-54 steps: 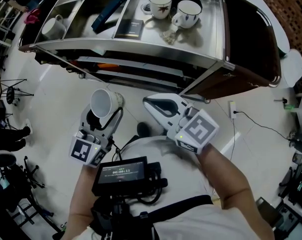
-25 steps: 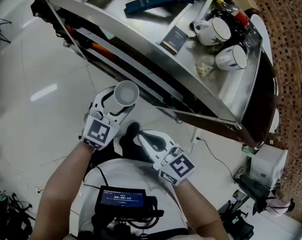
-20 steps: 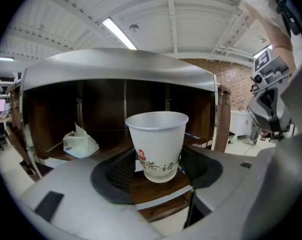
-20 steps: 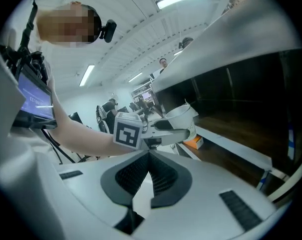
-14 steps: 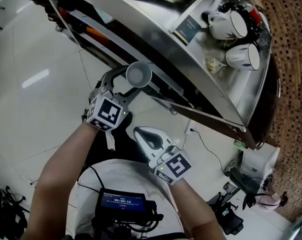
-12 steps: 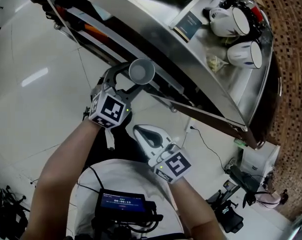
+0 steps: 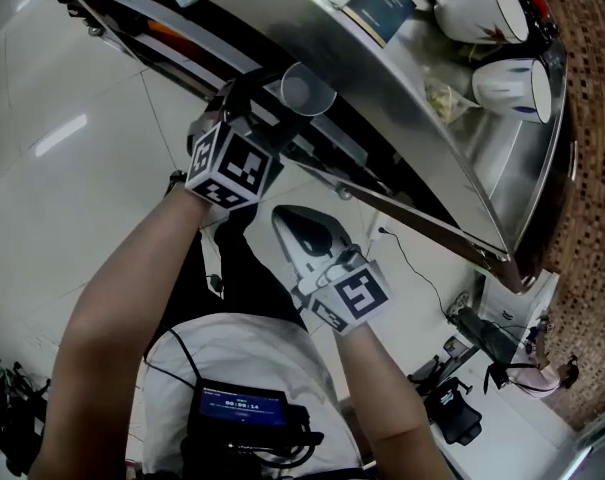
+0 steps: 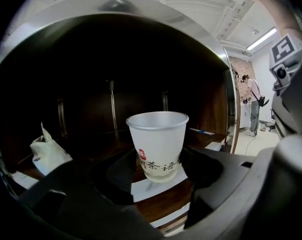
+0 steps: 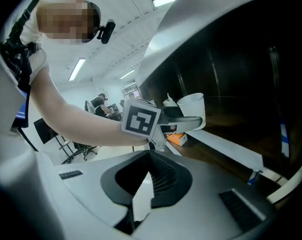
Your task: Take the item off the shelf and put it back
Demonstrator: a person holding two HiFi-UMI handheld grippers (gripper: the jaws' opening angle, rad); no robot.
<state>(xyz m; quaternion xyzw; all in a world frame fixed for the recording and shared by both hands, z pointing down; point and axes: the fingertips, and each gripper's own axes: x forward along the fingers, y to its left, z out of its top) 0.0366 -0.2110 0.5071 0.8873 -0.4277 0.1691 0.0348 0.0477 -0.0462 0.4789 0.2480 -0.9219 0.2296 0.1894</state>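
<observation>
left hand-held gripper [image 8: 158, 176]: clamped on the paper cup [image 8: 158, 143], jaws on both sides of its lower half; same grip as half a second back
paper cup: upright, centre of the left gripper view, in the mouth of the dark lower shelf [image 8: 111, 104]; base over a white sheet [image 8: 155, 188], contact unclear
head view change: paper cup was lower-left of the steel rim [image 7: 407, 138] and clear of it; now upper centre, tucked at the rim's underside; marker cube [image 7: 232, 163] higher in frame too
right hand-held gripper [image 7: 287, 220]: jaws closed, nothing in them; frame centre, still trailing below the left one
shelf top: two mugs [image 7: 482, 18] upper right, dark booklet [image 7: 382, 3] left of them
lower shelf, left: crumpled white bag [image 8: 48, 154]
</observation>
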